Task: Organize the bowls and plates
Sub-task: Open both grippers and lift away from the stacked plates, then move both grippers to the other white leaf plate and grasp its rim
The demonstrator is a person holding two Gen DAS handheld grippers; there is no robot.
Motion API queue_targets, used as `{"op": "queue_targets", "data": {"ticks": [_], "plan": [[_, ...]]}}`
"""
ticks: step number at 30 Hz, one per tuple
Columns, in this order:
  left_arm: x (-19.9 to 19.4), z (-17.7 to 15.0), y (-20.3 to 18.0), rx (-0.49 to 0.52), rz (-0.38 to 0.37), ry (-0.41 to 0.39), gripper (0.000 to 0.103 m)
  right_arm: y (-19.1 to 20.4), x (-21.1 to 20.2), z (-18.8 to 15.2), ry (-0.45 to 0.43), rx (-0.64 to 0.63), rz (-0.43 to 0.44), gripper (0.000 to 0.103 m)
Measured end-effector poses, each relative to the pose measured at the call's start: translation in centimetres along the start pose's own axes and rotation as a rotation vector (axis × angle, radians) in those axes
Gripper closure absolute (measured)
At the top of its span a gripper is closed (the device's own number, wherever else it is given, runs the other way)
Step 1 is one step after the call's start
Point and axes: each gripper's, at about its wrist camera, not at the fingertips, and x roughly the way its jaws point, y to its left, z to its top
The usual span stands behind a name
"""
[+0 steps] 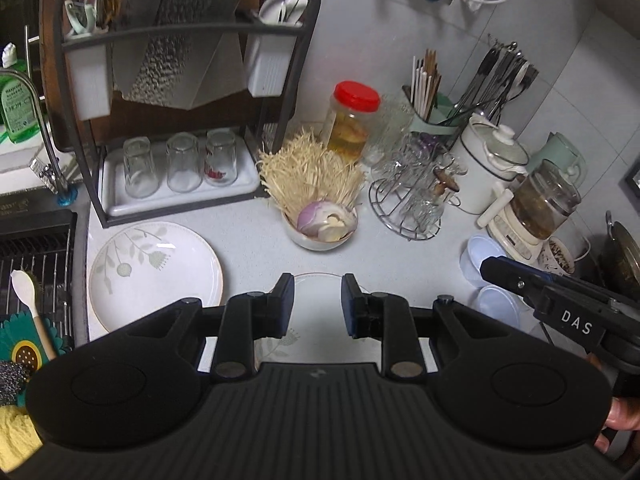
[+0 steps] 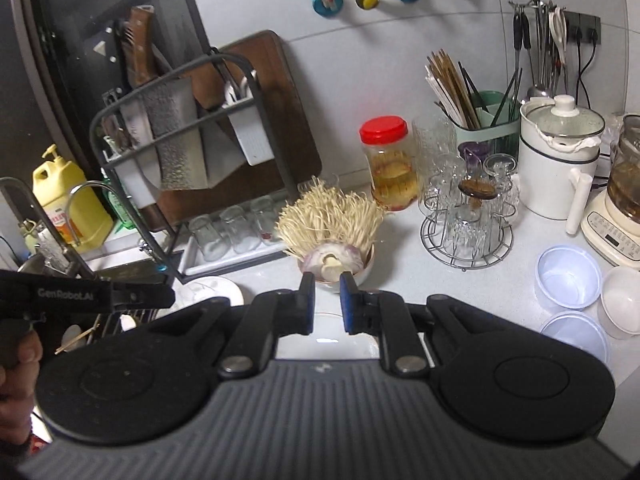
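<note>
a: where are the plates?

b: a round white plate with a pale leaf-and-flower print and thin gold rim [image 1: 154,274] lies flat on the pale grey speckled counter [image 1: 400,256], just beside the sink edge and in front of the black wire dish rack [image 1: 184,92]. a second white plate with the same leaf print [image 1: 316,320] lies right under the left gripper [image 1: 317,304], mostly hidden by it.

a: and the jaws of that gripper?

b: apart, holding nothing, hovering over that second plate. i cannot tell whether they touch it.

a: the right gripper?

b: the right gripper [image 2: 325,304] hangs over the same plate's rim [image 2: 332,340]. its jaws stand apart with a narrower gap and nothing between them.

a: bowls?

b: a small white ceramic bowl holding a cut purple onion and a bunch of pale enoki mushrooms [image 1: 320,240] sits behind the near plate. to the right, well apart from the plates, three clear round plastic containers [image 2: 568,276] sit close together on the counter, near a cream electric kettle base [image 2: 612,232].

a: anything else nearby?

b: a red-lidded clear jar of yellowish liquid [image 1: 352,120], a round wire stand of upturned glasses [image 1: 408,200], and three upturned glass tumblers [image 1: 180,164] on the rack's white tray.
</note>
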Motion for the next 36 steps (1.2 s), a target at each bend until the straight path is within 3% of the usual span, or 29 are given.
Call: {"op": "queue_targets", "data": {"ticks": [18, 36], "plan": [[-2.8, -3.0, 1.7, -0.020, -0.018, -0.005, 0.075, 3.7, -2.2, -1.8, -0.006, -0.036, 0.004, 0.086], [-7.7, -6.7, 7.5, -0.100, 0.043, -0.039, 0.073, 10.3, -2.4, -3.9, 0.015, -0.109, 0.082, 0.086]]}}
